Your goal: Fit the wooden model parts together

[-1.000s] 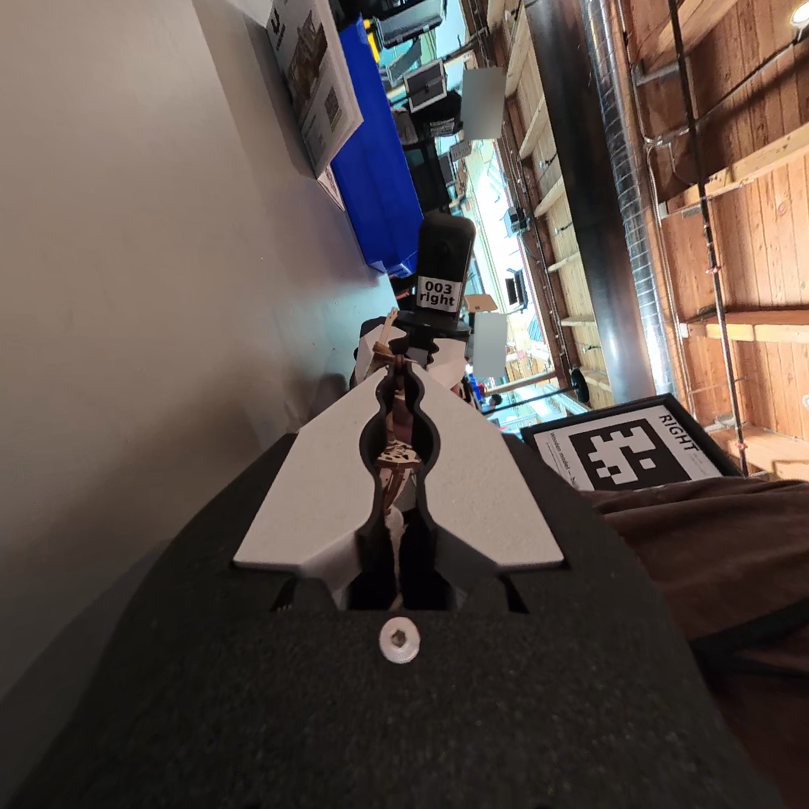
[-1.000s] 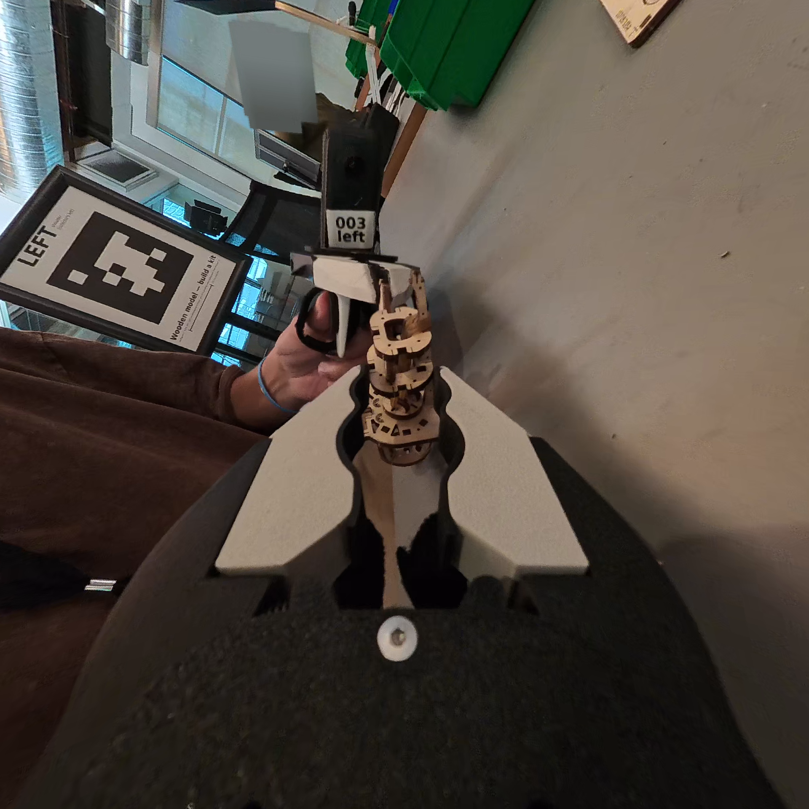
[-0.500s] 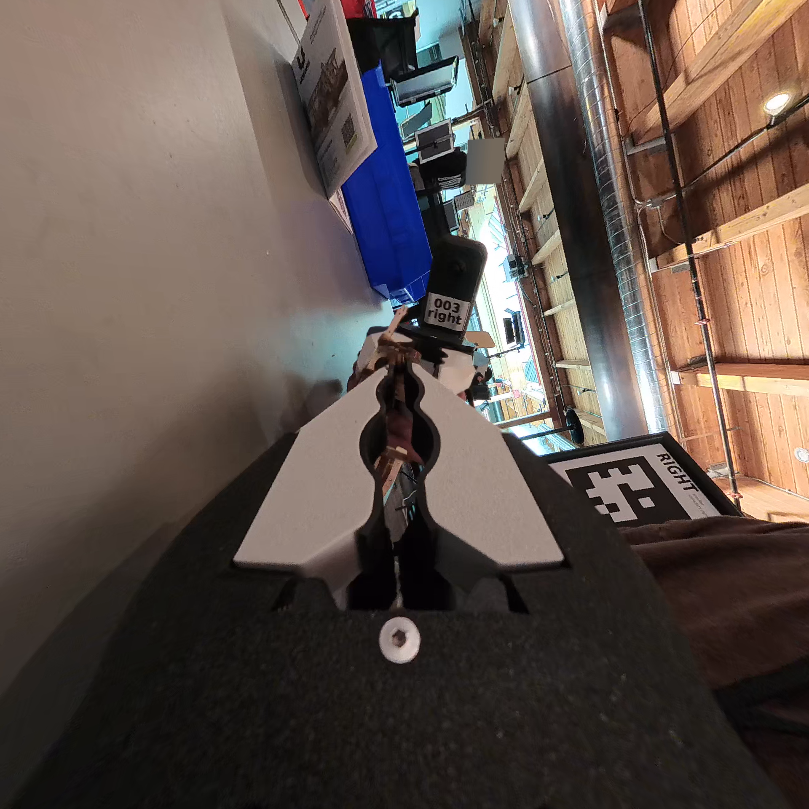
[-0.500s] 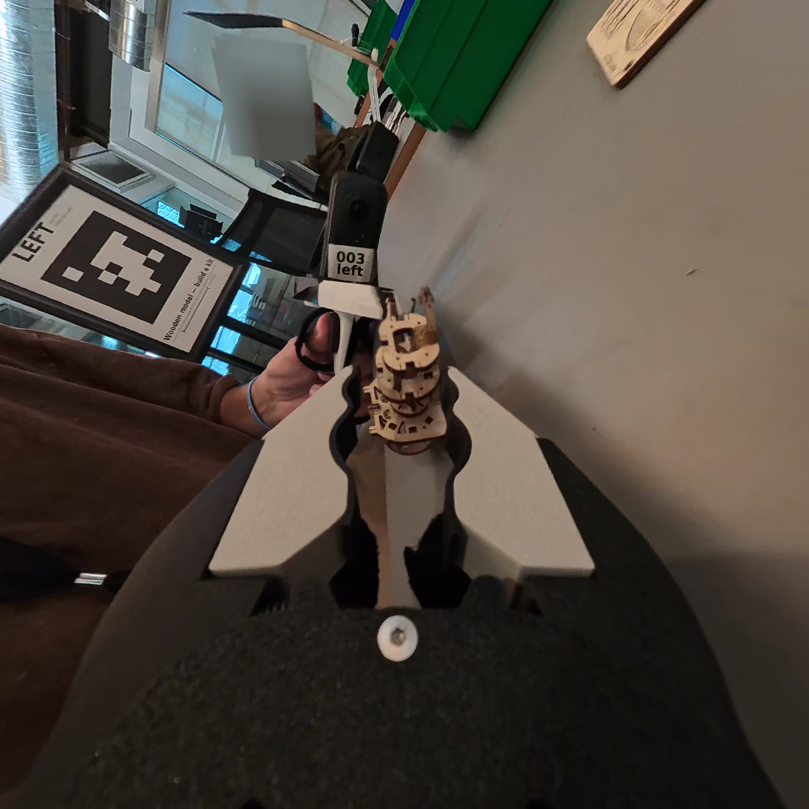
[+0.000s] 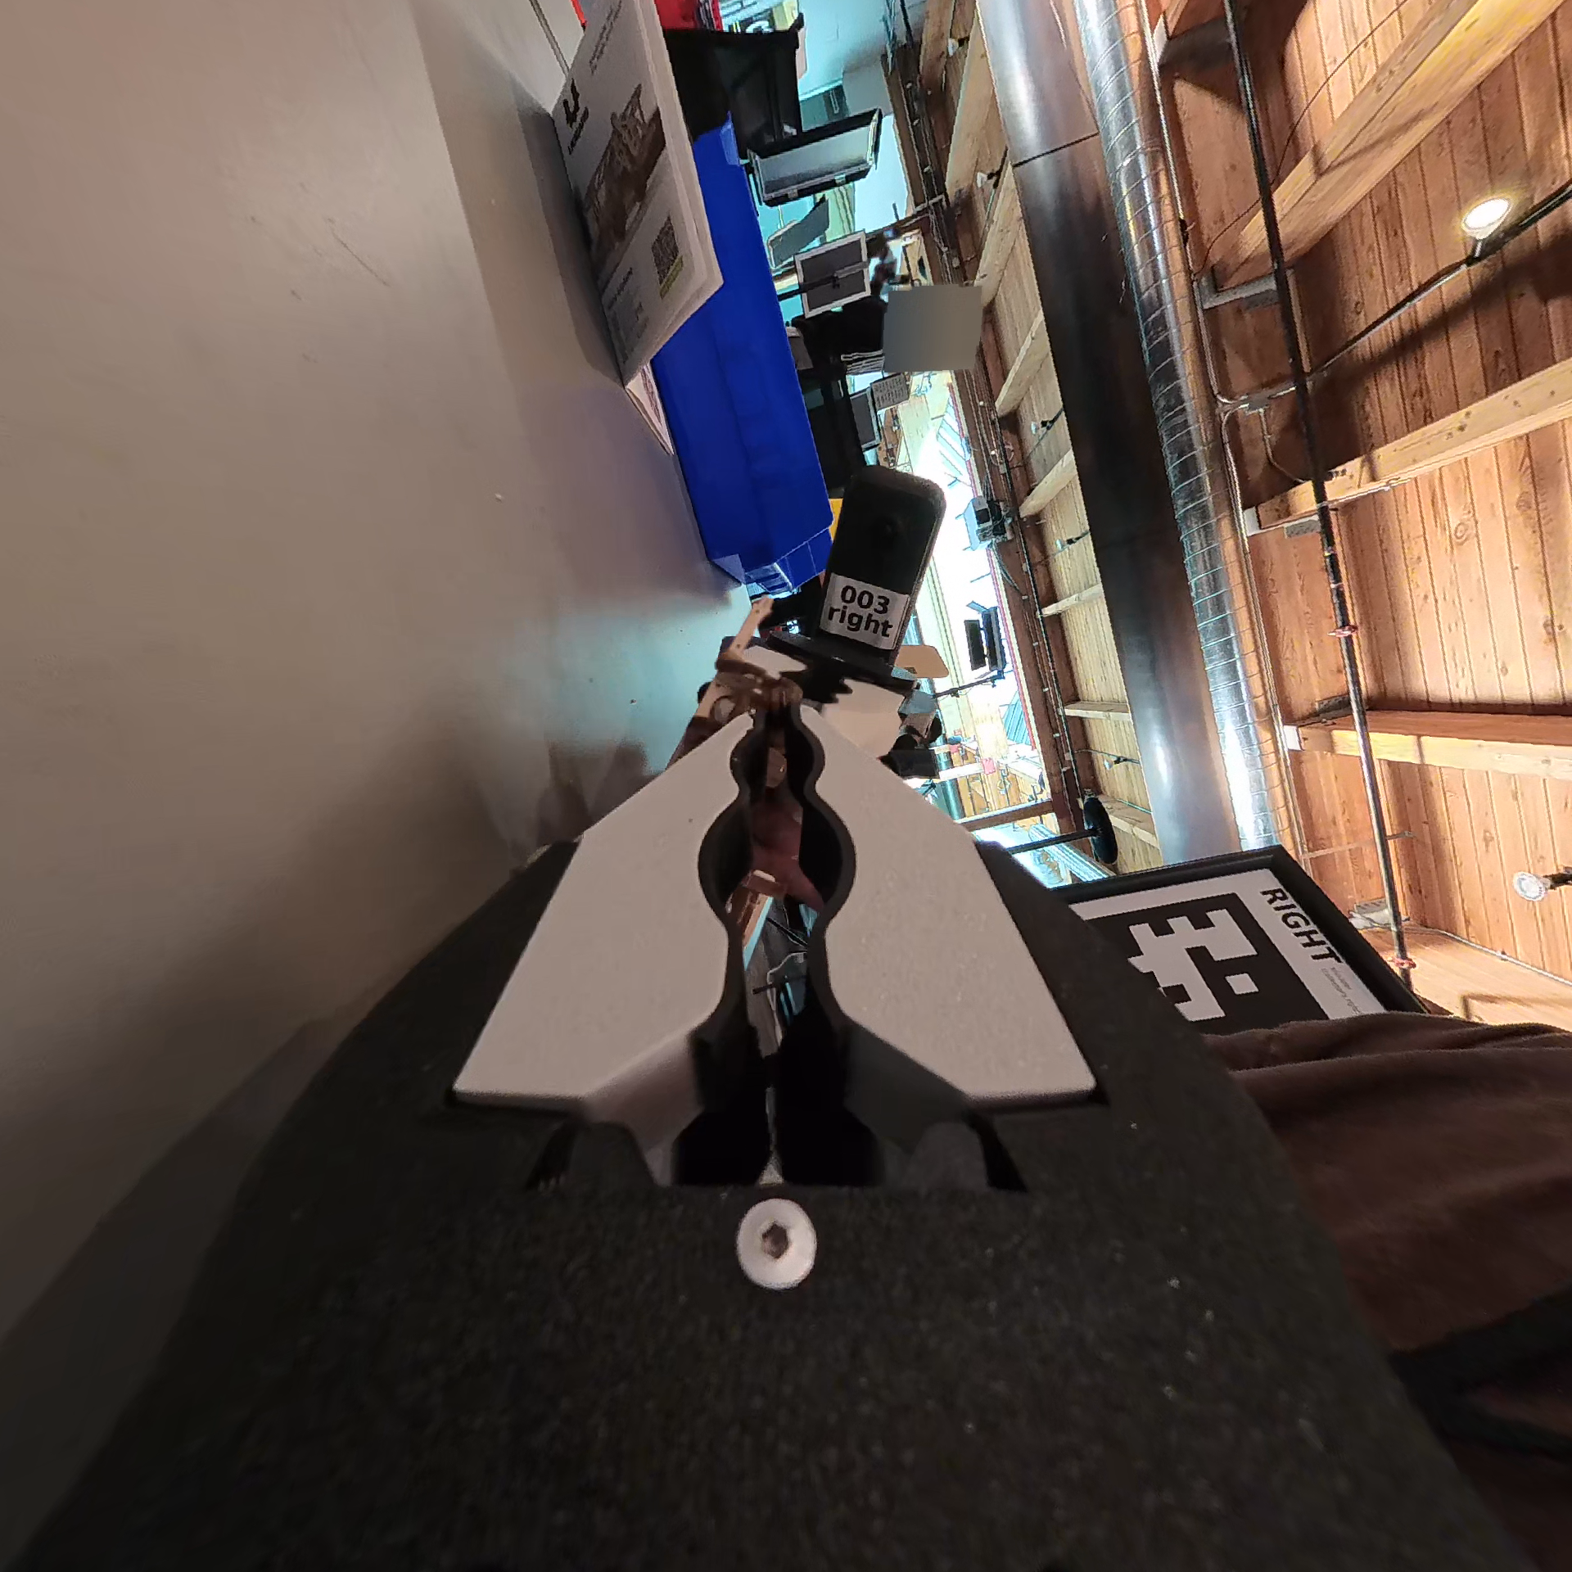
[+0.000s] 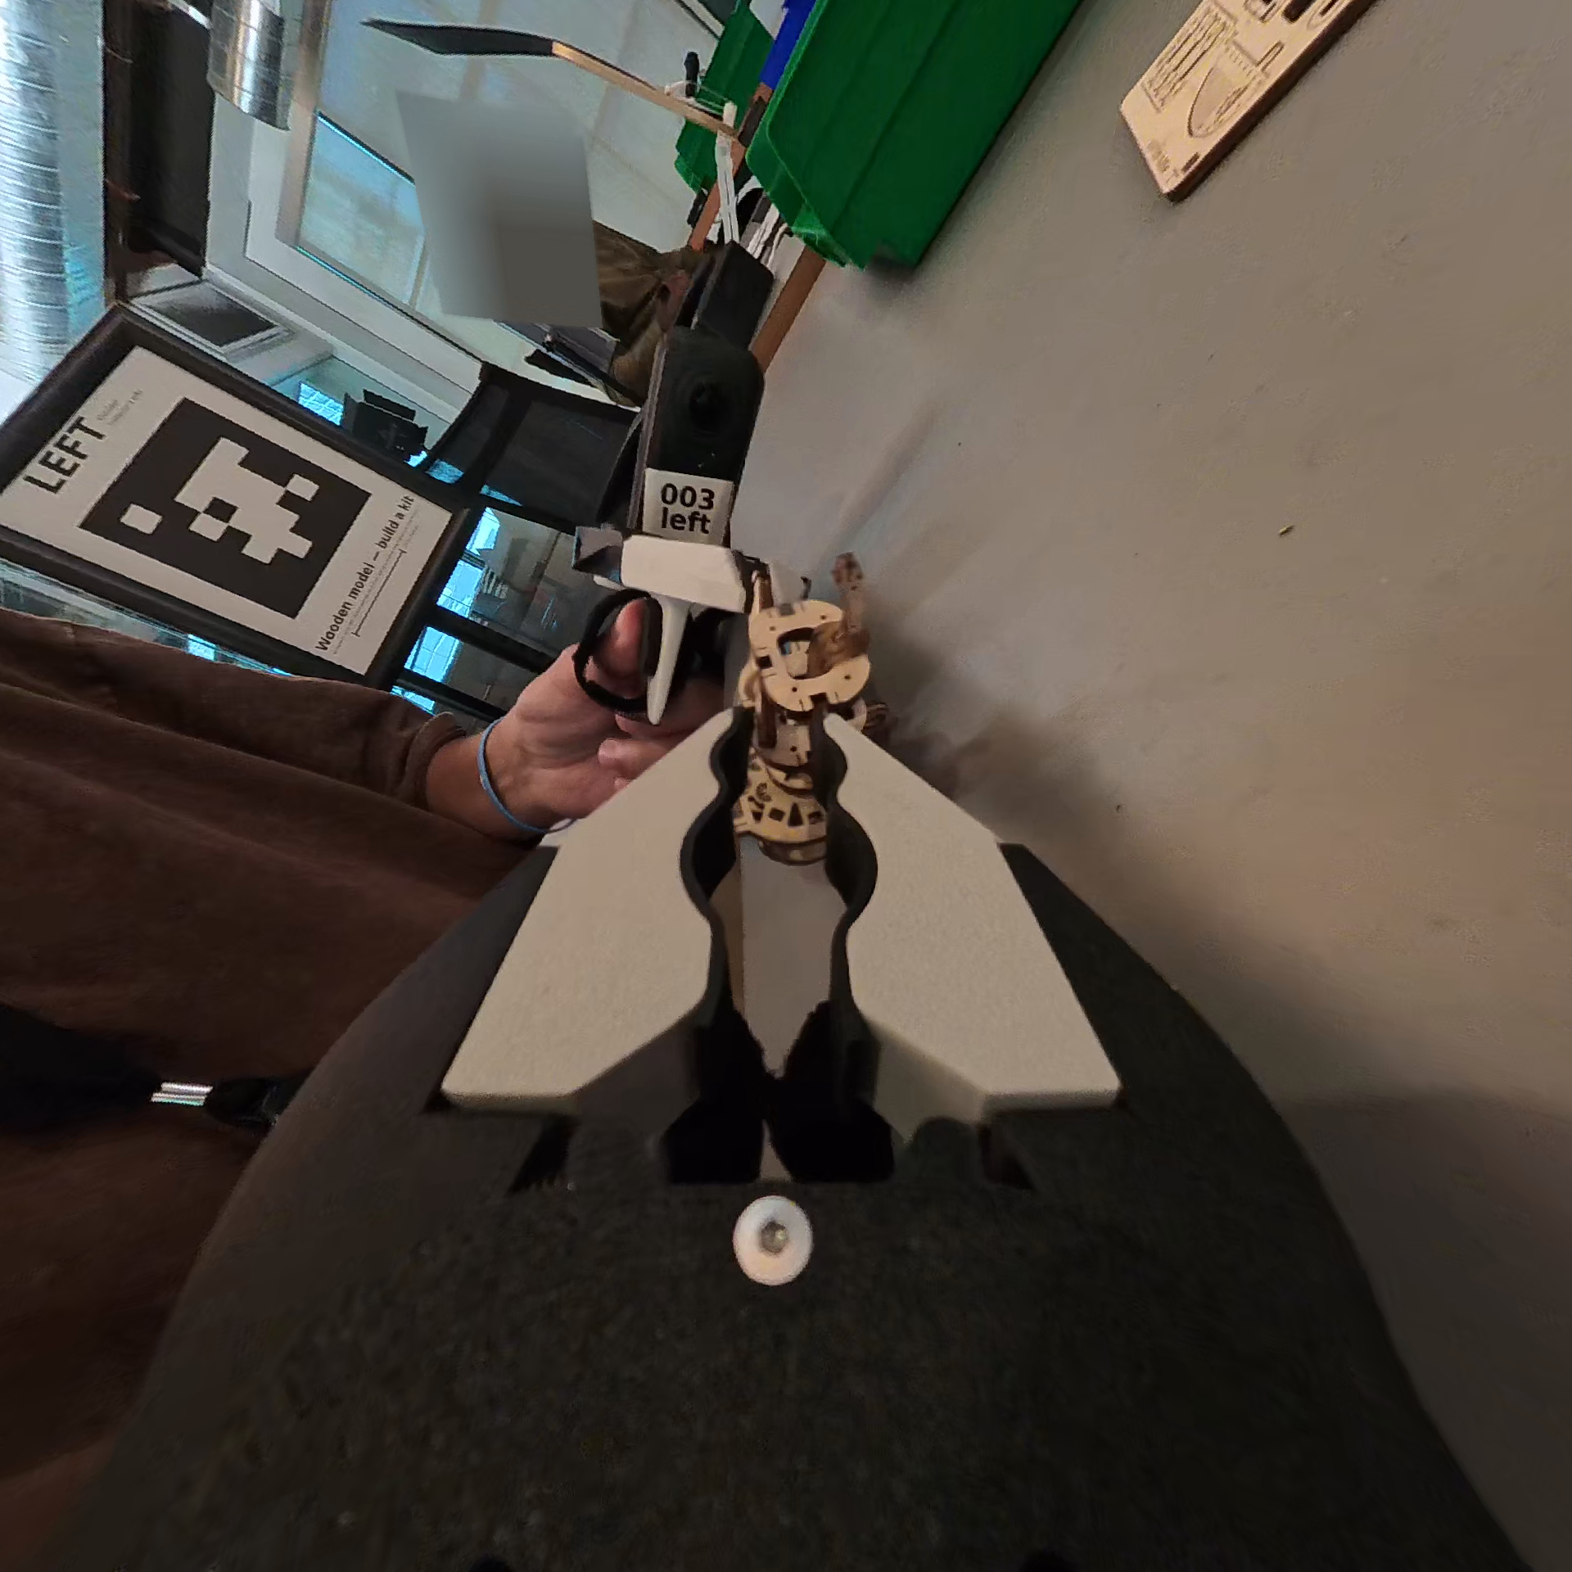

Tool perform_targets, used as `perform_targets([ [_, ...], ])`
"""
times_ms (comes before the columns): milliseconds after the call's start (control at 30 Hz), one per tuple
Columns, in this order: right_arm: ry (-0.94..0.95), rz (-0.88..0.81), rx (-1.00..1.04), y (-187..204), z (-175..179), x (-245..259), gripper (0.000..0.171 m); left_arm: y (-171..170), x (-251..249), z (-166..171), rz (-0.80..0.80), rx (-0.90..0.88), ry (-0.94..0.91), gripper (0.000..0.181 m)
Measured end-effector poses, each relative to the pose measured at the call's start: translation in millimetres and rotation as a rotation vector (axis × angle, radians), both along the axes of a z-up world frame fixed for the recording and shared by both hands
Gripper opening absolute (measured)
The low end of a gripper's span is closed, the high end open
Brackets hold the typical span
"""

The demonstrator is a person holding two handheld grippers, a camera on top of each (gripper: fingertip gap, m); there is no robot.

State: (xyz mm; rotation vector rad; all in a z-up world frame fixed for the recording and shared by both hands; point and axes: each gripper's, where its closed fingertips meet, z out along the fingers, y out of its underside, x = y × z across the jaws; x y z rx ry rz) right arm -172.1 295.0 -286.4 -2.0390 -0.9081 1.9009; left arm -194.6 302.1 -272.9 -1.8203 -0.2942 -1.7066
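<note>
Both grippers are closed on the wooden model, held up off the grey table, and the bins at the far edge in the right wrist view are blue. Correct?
Only the colour is wrong: the right wrist view shows green bins. Both the right gripper and left gripper grip the wooden model above the table.

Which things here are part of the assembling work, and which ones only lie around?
Part of the job:
- wooden model, held in the air between both grippers
- left gripper, shut on it
- right gripper, shut on it
- wooden parts sheet on the table, probably spare pieces

Just lying about:
- green bins
- blue bin
- booklet
- framed marker signs
</note>
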Motion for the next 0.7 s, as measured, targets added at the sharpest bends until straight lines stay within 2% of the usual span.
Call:
perform_targets([
  [200, 0.019, 0.0, -0.036, -0.8, 3.0, 1.7, 0.004, -0.2, 6.9, -0.9, -0.013, -0.006, -0.009, 0.0],
  [333, 0.022, 0.017, -0.066, -2.7, 3.5, 3.5, 0.003, -3.0, 8.5, -0.1, -0.061, 0.003, -0.013, 0.001],
  [433, 0.006, 0.013, -0.093, -1.3, 0.4, 5.6, 0.003, -6.9, 8.6, 0.8, -0.163, 0.039, 0.048, 0.019],
  [533, 0.02, 0.023, -0.119, -1.5, 2.7, 6.9, 0.003, -2.7, 4.1, -8.4, -0.251, 0.155, 0.273, 0.033],
  [600, 0.035, 0.04, -0.136, -3.3, 5.2, 7.5, 0.003, -2.1, 6.5, -15.7, -0.355, 0.233, 0.405, 0.048],
  [700, 0.038, 0.084, -0.15, -9.2, 6.4, 8.2, 0.003, -9.9, 19.9, -15.5, -0.538, 0.297, 0.429, 0.062],
])
